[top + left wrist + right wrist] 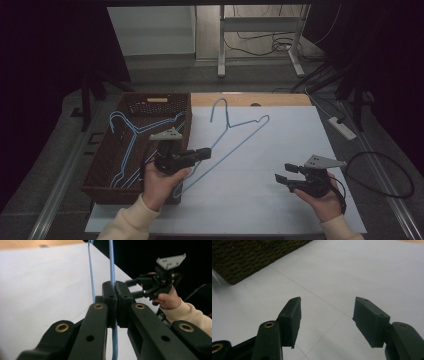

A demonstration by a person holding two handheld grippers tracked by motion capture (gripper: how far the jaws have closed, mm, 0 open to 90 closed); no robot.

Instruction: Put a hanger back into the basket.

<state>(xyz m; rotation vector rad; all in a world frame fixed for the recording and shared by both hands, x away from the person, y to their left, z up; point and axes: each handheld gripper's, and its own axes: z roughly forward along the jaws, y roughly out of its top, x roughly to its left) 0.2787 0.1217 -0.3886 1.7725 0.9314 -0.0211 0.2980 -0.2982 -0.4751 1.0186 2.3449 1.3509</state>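
Observation:
A blue wire hanger (235, 146) lies slanted over the white tabletop (290, 130), its hook toward the far side. My left gripper (206, 152) is shut on the hanger's wire near its lower end, beside the basket. In the left gripper view the pads (110, 293) pinch the blue wire (111, 262), which runs straight up between them. My right gripper (284, 172) hovers over the table's right front, open with nothing between its fingers. The right gripper view shows its jaws (327, 315) wide apart above bare white surface. It also appears in the left gripper view (132, 287).
A dark woven basket (100, 170) stands at the table's left and holds more blue hangers (131, 145); its corner appears in the right gripper view (249, 257). A power strip (342, 127) and cables lie on the floor to the right.

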